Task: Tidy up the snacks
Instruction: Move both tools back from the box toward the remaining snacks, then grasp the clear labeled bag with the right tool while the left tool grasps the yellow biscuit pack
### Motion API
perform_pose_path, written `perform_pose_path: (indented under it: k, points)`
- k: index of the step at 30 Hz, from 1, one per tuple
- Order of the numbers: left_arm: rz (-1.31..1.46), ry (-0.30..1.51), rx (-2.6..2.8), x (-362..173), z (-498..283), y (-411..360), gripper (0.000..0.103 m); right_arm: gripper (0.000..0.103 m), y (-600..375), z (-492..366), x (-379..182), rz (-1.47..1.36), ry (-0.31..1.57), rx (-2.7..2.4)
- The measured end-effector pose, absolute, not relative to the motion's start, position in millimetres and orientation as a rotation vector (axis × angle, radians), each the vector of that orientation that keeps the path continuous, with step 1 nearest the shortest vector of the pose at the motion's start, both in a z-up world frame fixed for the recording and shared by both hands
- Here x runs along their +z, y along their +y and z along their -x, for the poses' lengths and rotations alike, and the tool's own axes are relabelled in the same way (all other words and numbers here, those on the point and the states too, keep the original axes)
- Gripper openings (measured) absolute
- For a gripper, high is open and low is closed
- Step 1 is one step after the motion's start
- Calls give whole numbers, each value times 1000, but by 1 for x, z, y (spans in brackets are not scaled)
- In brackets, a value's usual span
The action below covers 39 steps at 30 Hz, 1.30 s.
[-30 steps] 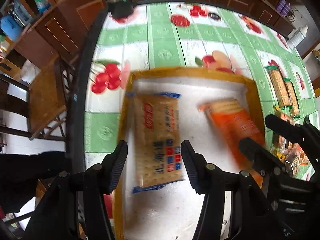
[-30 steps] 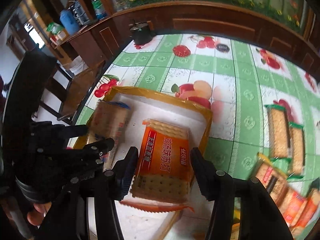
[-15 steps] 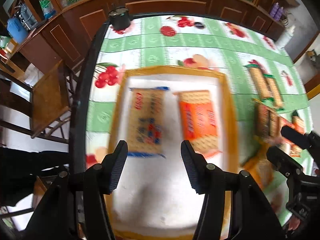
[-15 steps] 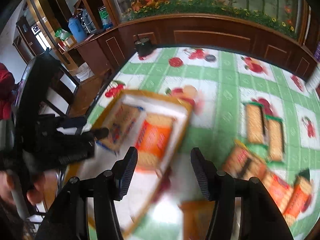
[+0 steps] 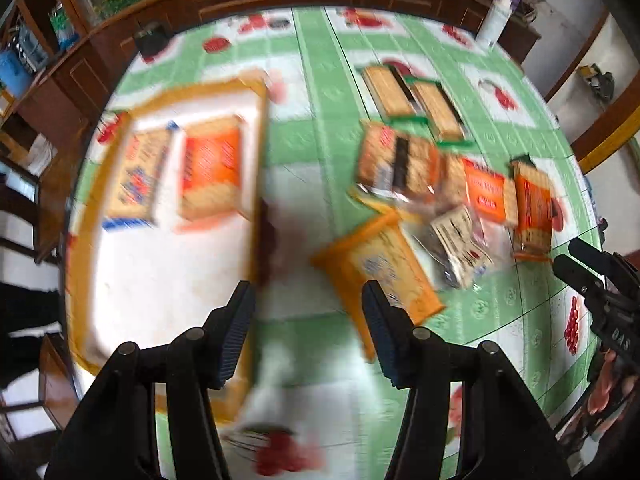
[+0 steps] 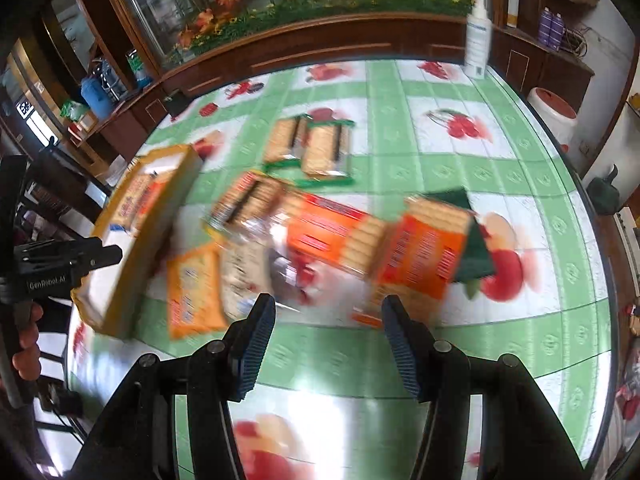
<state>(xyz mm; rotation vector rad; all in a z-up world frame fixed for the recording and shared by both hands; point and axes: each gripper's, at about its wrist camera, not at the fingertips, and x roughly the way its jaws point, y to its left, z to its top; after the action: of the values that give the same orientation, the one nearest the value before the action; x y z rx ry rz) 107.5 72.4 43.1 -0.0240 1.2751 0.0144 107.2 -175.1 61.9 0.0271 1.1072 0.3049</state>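
Observation:
A yellow-rimmed white tray (image 5: 256, 128) lies at the left and holds a blue-edged cracker pack (image 5: 138, 178) and an orange cracker pack (image 5: 212, 168). A loose pile of snack packs (image 5: 452, 184) lies on the tablecloth to its right; it also shows in the right wrist view (image 6: 332, 232). An orange-yellow pack (image 5: 384, 268) lies nearest my left gripper (image 5: 308, 328), which is open and empty above the tray's right rim. My right gripper (image 6: 326, 340) is open and empty, above the cloth in front of the pile. The tray also shows in the right wrist view (image 6: 132, 264).
Two green-edged cracker packs (image 6: 312, 144) lie behind the pile. A white bottle (image 6: 478, 44) stands at the table's far edge, a dark cup (image 5: 150, 40) at the far left. Wooden cabinets ring the round table. Both views are motion-blurred.
Both grippers have pulled back from the tray and swung right toward the loose pile. The orange pack now lies in the tray, clear of the right gripper's jaws.

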Motion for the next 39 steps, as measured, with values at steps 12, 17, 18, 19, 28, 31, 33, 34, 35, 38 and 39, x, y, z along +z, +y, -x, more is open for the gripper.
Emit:
perform_pose_path:
  k: [12, 17, 18, 19, 28, 31, 33, 34, 35, 38, 39]
  points:
    - [168, 1332, 181, 21, -108, 62, 54, 66, -122, -124, 35, 110, 1109, 542]
    - [235, 1336, 204, 21, -111, 77, 54, 66, -103, -135, 19, 105, 1155, 577]
    - [237, 1333, 210, 22, -112, 79, 54, 66, -101, -135, 17, 102, 1161, 578]
    - [238, 1332, 215, 22, -112, 79, 54, 66, -97, -137, 15, 102, 1159, 569]
    - [285, 1355, 212, 18, -121, 79, 54, 61, -88, -149, -5, 74, 1252, 499]
    - [298, 1362, 215, 15, -124, 74, 54, 53, -98, -150, -4, 67, 1262, 478]
    - [306, 1367, 221, 12, -125, 71, 54, 50, -109, -151, -3, 52, 1269, 451]
    - [305, 1368, 231, 11, -125, 69, 54, 49, -114, -151, -2, 57, 1270, 436]
    - [307, 1368, 237, 9, -126, 67, 54, 48, -120, -150, -2, 70, 1276, 430]
    - [320, 1375, 251, 3, -130, 61, 54, 49, -136, -147, -2, 64, 1295, 419]
    - [332, 1375, 243, 1, -132, 60, 54, 49, -140, -146, -2, 63, 1301, 417]
